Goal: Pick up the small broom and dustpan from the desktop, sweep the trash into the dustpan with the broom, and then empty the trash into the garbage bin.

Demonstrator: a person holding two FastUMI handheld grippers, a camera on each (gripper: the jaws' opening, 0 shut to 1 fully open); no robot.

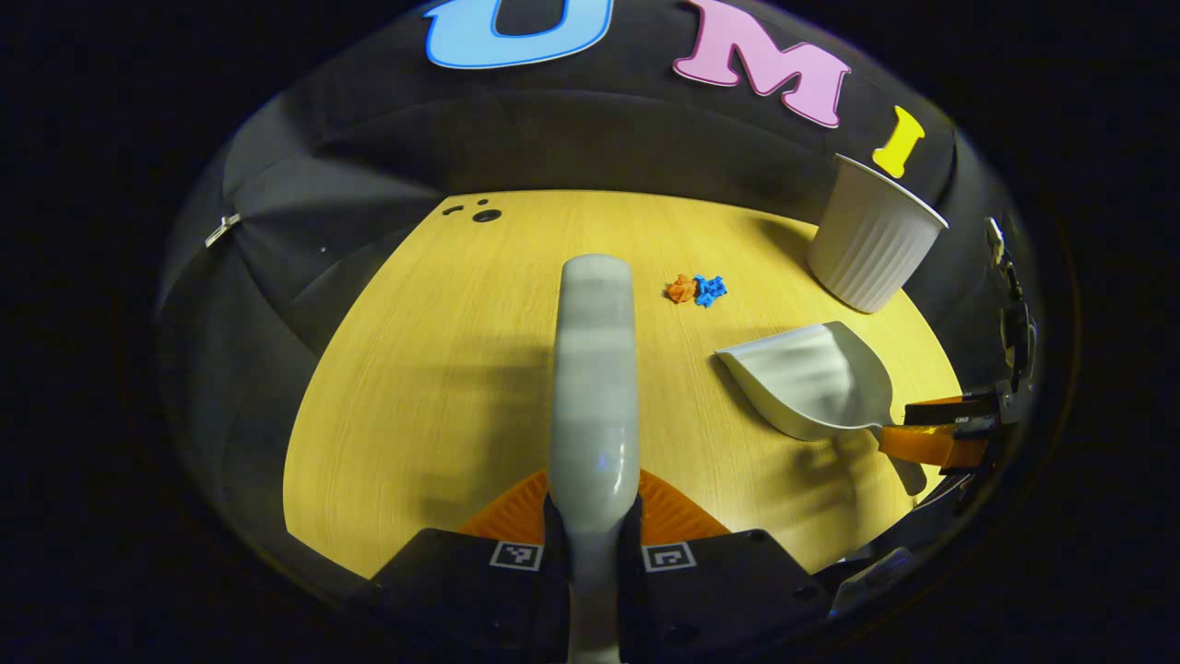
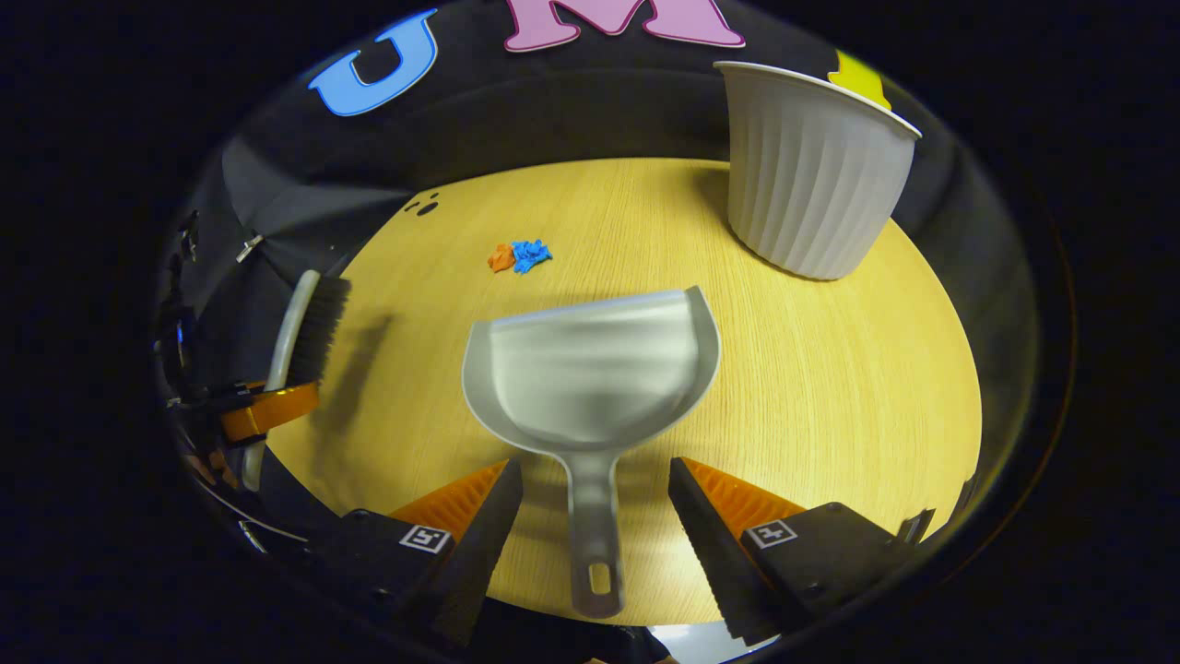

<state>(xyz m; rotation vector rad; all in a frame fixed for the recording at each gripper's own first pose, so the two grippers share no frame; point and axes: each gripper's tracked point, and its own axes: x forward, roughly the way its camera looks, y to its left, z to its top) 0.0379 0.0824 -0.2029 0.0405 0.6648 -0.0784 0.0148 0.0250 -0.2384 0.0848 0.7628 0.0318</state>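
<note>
The broom (image 1: 595, 369) is clamped by its handle in the left hand-held gripper (image 1: 592, 544). The dustpan (image 2: 590, 369) lies on the worktop (image 2: 830, 387), its handle between the wide-parted fingers of the right hand-held gripper (image 2: 595, 503), untouched. Trash (image 2: 521, 255) sits at eleven o'clock, the garbage bin (image 2: 811, 175) at one o'clock; nothing is seen between.

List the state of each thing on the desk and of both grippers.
Small broom: lifted, clamped in left hand-held gripper.
Dustpan: flat on the desk, ungrasped.
Right hand-held gripper: open, fingers either side of the dustpan handle.
Garbage bin: upright.
Paper scraps: unswept.
</note>
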